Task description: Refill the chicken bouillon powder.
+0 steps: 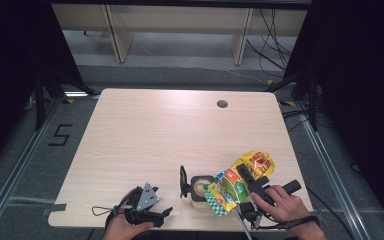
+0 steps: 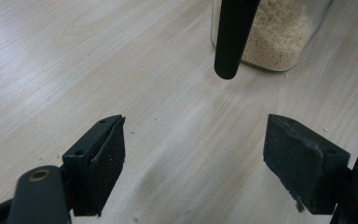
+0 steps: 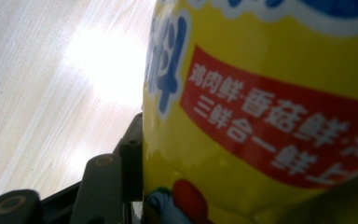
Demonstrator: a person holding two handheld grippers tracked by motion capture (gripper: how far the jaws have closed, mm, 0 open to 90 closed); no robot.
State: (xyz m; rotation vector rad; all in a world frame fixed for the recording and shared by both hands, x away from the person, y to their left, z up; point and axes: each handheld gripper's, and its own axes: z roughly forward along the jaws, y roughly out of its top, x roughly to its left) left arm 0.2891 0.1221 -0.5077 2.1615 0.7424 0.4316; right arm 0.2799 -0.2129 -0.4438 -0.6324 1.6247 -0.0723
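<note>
Right gripper [image 1: 250, 181] has its fingers clamped on the yellow printed foil pouch [image 1: 237, 182], tipped over the square glass jar of pale granules [image 1: 200, 188] near the bench's [image 1: 155, 135] front edge. Left gripper [image 1: 150, 212] rests fingers wide apart. Its view shows the granules [image 2: 279, 32]; the jar's top is cut off.

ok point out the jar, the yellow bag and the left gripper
jar [image 2: 279, 32], left gripper view, on the glass wall over the grains
yellow bag [image 1: 235, 182], high view, on its printed front
left gripper [image 2: 193, 158], left gripper view, midway between its open jaws
</note>
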